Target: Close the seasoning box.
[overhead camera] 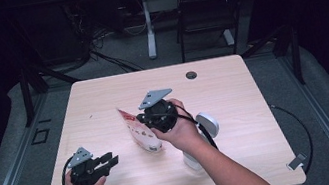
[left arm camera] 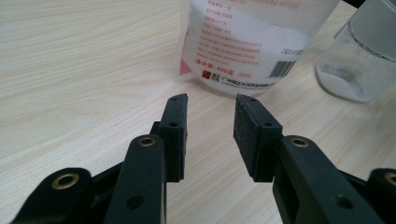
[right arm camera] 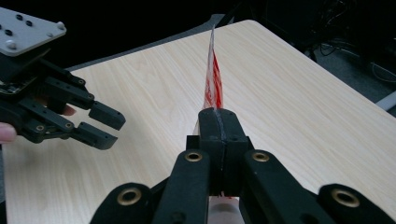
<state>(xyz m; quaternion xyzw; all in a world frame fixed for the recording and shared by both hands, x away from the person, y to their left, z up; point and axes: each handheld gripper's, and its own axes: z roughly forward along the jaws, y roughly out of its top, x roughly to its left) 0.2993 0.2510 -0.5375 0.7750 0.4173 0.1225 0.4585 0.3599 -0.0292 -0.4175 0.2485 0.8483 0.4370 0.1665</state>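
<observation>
between the right tool's (right arm camera: 219, 128) shut jaws stands the pouch (right arm camera: 213, 79) edge.

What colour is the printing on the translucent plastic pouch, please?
Red, on the translucent plastic pouch; clearest in the left gripper view.

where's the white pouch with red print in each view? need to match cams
High view: pouch at table centre, its top pinched by the right gripper.
Left gripper view: pouch top centre, standing beyond the open fingers.
Right gripper view: pouch edge-on at centre, rising from the shut fingers.
Shared landmark: left gripper.
</observation>
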